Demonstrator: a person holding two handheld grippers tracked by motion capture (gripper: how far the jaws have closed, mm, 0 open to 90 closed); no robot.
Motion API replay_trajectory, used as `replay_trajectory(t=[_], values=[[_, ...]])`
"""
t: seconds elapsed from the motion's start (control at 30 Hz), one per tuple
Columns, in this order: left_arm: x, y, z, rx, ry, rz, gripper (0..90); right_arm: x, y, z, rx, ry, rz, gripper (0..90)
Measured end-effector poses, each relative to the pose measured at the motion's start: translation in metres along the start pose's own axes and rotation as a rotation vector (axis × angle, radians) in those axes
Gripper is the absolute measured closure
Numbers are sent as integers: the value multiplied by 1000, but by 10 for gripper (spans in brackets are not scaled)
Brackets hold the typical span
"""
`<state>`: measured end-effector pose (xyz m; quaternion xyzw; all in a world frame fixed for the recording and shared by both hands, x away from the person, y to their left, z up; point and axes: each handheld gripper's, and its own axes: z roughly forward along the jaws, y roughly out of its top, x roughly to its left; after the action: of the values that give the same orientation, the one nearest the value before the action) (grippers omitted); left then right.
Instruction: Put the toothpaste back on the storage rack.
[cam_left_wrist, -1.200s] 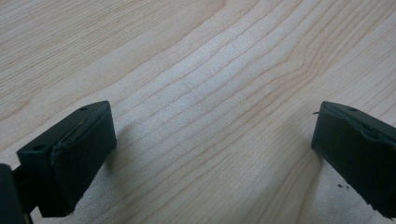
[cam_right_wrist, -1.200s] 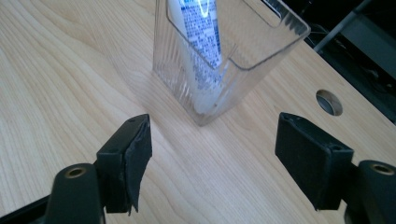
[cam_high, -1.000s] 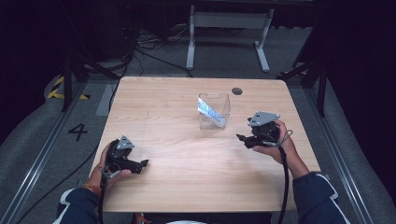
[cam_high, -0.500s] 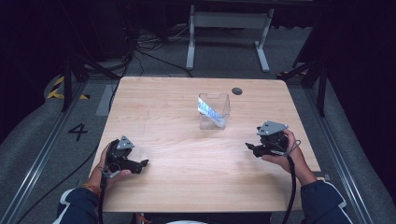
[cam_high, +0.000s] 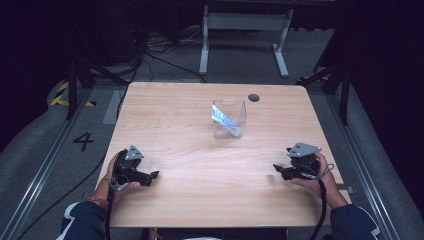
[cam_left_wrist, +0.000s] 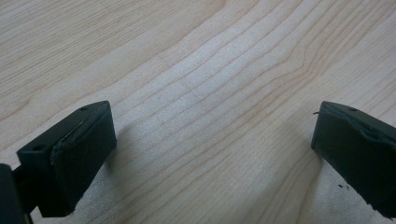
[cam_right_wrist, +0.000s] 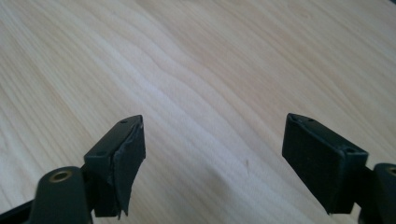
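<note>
High view: the left gripper (cam_high: 150, 176) and right gripper (cam_high: 278, 169) rest low over the table (cam_high: 200, 200), well apart. A clear container (cam_high: 229, 119) stands beyond both sets of fingers, between them.

Left gripper view: fingers (cam_left_wrist: 70, 156) spread wide, gripping nothing, bare wood between.

Right gripper view: fingers (cam_right_wrist: 122, 163) likewise wide, gripping nothing.
</note>
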<state>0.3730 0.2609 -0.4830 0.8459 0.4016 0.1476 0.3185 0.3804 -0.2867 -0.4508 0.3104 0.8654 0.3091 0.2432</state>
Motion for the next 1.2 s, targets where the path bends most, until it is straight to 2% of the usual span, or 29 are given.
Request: replay_trajectory(t=[0.2,0.27,0.5,0.63,0.67,0.7,0.8,1.2], values=[[0,0,0,0,0,1,3,-3,-27,-8,3,10,65,213],[0,0,0,-2,1,1,3,-7,-36,-12,-11,16,115,216],[0,0,0,-1,0,0,3,-18,-66,-22,-17,12,237,216],[1,0,0,-7,4,14,2,-22,-79,-23,-18,17,272,217],[0,0,0,-2,1,4,3,-23,-83,-23,-37,28,305,222],[0,0,0,-2,0,2,3,-24,-85,-25,-37,21,316,227],[0,0,0,-1,0,1,3,-25,-86,-26,-32,8,317,216],[-1,0,0,1,5,-13,3,-25,-87,-26,-33,11,321,213]])
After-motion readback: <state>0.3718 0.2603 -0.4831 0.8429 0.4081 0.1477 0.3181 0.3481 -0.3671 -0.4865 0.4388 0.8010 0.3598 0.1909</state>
